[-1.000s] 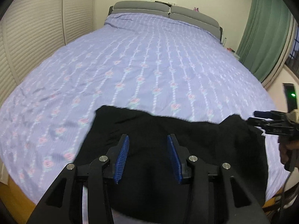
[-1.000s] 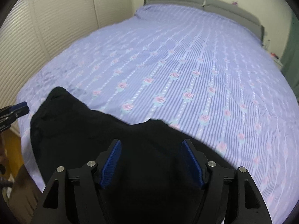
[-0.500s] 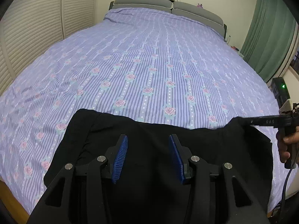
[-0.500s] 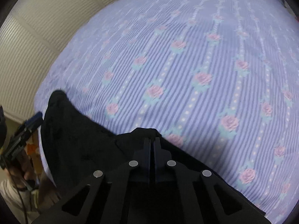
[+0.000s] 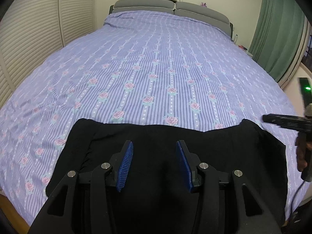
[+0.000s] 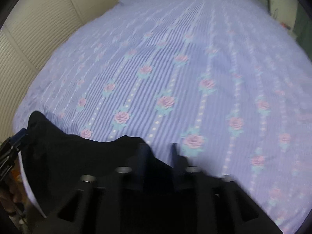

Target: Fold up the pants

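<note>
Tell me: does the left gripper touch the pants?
Cannot tell: in the left wrist view the open left gripper overlaps the pants, height unclear.

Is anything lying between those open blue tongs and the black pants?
Nothing visible. The left tongs hang open right over the pants, and only bare bedspread lies beyond them.

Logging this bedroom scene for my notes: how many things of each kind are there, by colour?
Black pants: 1
Purple floral bedspread: 1
Grey headboard cushions: 2
Green curtain: 1
Total: 5
</note>
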`<action>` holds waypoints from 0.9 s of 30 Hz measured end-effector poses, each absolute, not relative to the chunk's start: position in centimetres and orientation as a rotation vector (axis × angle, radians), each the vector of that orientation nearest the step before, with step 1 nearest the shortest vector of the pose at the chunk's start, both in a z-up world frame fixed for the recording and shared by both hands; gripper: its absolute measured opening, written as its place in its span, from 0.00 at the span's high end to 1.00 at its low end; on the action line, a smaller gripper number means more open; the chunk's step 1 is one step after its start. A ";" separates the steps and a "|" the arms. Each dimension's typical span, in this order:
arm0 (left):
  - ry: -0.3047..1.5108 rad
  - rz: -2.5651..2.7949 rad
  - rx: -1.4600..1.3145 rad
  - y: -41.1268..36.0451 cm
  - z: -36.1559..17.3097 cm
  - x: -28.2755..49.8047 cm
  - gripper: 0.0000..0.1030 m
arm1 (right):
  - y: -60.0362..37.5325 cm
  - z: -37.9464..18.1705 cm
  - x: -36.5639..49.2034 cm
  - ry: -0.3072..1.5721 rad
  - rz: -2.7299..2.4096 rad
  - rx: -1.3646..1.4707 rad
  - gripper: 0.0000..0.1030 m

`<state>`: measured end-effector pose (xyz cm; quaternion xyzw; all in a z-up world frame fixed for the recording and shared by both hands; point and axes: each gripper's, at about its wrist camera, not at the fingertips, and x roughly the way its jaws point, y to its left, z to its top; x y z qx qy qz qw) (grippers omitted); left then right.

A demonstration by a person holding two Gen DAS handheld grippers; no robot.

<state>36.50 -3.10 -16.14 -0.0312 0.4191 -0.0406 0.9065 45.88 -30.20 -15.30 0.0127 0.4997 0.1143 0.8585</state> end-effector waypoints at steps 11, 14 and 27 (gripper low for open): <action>0.721 -0.185 0.083 -5.9 -13.9 28.2 0.42 | -35.2 -11.3 26.6 0.862 -0.134 0.121 0.27; 0.672 -0.214 0.118 -6.9 -13.8 25.8 0.36 | -36.3 -12.1 21.9 0.862 -0.184 0.238 0.26; 0.694 -0.438 0.174 -12.1 -15.8 21.7 0.36 | -37.2 -19.0 12.7 0.874 -0.160 0.647 0.26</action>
